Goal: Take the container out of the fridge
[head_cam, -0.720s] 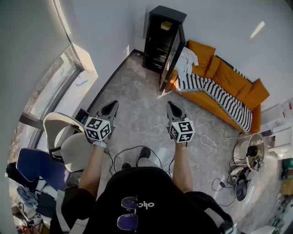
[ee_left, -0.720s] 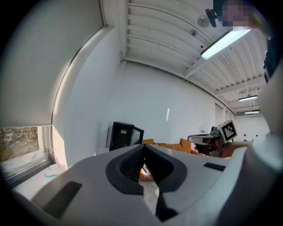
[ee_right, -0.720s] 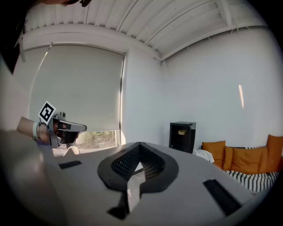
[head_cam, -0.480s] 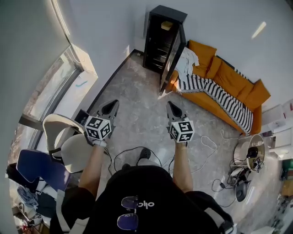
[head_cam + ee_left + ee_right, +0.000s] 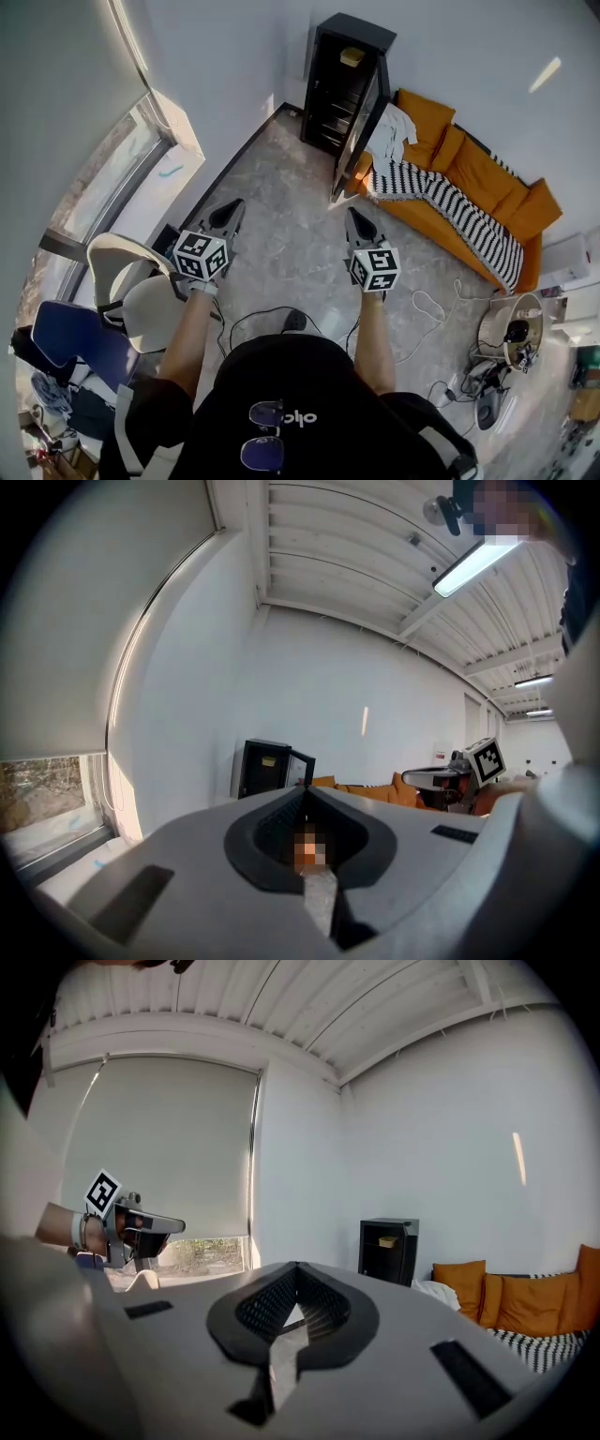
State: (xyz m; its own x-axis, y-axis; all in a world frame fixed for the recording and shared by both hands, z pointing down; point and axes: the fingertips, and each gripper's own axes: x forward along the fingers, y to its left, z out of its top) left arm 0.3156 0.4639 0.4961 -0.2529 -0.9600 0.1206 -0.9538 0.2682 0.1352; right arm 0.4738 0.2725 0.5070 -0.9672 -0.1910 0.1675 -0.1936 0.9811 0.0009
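Clearly nowhere near a grasp yet. Holding the left gripper (image 5: 231, 208) and the right gripper (image 5: 355, 217) out in front, side by side and apart, both pointing forward over the grey stone floor (image 5: 281, 178). Pressed together at the tips on either side, with nothing pinched between, as read off each gripper view.

Well apart from both, at the far end of the room against the white wall (image 5: 234, 56): the tall black fridge (image 5: 317, 98), with its glass door (image 5: 364, 117) swung open toward the orange sofa (image 5: 473, 173). Up on its top shelf, the small pale-yellow container (image 5: 352, 56). Shows in the right gripper view only as a yellow speck inside the cabinet, the container (image 5: 387, 1241) far beyond the closed tips. Too small to tell its long axis or its shape.

Lies ahead of the tongs, roughly straight beyond the right gripper in the head view and somewhat to the right of the left one. Judged the easier reach for the right hand, though the open door hangs on that same side. Calls for crossing the whole stretch of floor first, then spreading one pair of tongs before reaching into the top shelf.
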